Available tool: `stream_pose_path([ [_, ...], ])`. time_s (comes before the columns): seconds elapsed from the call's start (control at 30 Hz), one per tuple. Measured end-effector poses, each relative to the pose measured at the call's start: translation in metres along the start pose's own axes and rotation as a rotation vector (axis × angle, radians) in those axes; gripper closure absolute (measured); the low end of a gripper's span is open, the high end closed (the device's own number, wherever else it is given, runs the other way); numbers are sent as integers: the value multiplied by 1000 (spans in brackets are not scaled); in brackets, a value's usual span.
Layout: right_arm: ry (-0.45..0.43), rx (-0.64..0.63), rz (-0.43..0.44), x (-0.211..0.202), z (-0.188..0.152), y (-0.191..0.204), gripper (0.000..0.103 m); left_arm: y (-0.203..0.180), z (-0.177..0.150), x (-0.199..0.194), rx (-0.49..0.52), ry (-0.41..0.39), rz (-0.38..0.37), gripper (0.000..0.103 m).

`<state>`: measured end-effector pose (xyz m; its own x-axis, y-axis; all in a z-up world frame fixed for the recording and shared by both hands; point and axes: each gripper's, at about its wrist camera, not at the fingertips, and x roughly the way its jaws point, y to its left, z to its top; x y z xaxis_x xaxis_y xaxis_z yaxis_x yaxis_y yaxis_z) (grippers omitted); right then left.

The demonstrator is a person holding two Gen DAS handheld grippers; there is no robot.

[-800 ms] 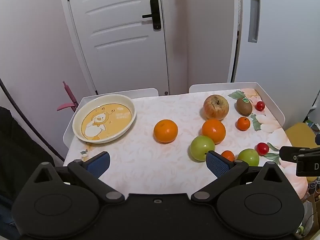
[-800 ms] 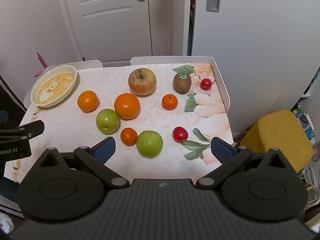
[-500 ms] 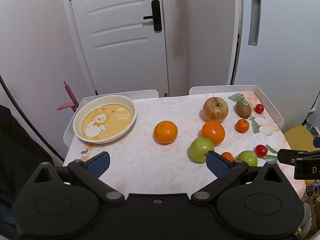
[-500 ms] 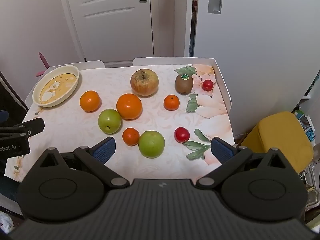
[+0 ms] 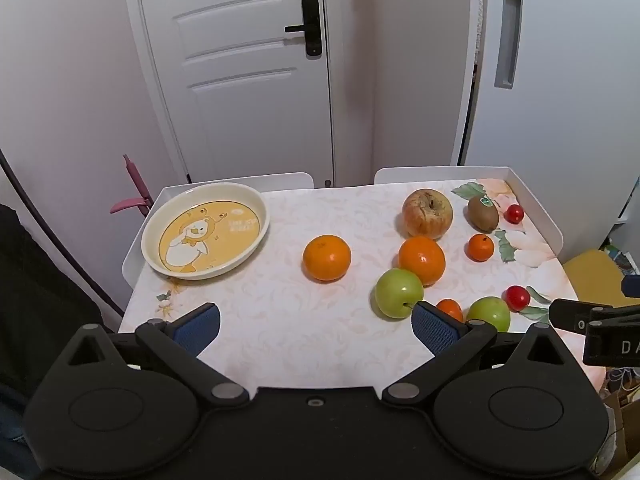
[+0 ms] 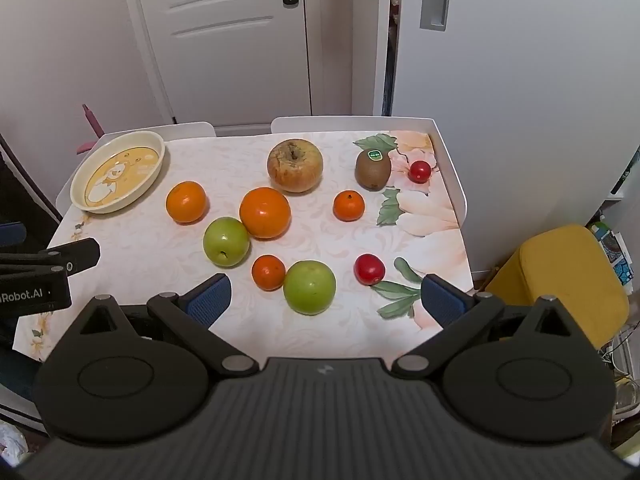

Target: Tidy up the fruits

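A yellow plate (image 5: pixel 152 236) (image 6: pixel 78 192) with a duck picture sits empty at the table's far left. Fruits lie loose on the table: a big apple (image 6: pixel 295 165), a kiwi (image 6: pixel 373 169), two oranges (image 6: pixel 186 201) (image 6: pixel 265 212), two small tangerines (image 6: pixel 349 205) (image 6: pixel 268 272), two green apples (image 6: pixel 226 241) (image 6: pixel 309 287) and two red cherry tomatoes (image 6: pixel 419 171) (image 6: pixel 369 269). My left gripper (image 5: pixel 316 326) is open and empty above the near edge, left of the fruits. My right gripper (image 6: pixel 325 299) is open and empty, just short of the nearest green apple.
The table (image 6: pixel 440 232) has a raised white rim at the back and right. A yellow stool (image 6: pixel 560 276) stands to the right. A white door (image 5: pixel 248 72) and walls lie behind. A pink object (image 5: pixel 134 196) stands left of the table.
Both grippers have drawn back slightly and tilted up; the table and fruits sit lower in both views. Nothing on the table has moved.
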<state>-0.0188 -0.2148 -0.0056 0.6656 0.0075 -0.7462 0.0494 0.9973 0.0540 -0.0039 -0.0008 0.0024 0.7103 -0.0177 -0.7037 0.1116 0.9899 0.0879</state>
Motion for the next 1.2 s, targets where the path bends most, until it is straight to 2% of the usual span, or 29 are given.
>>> stream_pose_path([
  [1.2,-5,2,11,1,3,0,0,0,3,2,3,6,-1,0],
])
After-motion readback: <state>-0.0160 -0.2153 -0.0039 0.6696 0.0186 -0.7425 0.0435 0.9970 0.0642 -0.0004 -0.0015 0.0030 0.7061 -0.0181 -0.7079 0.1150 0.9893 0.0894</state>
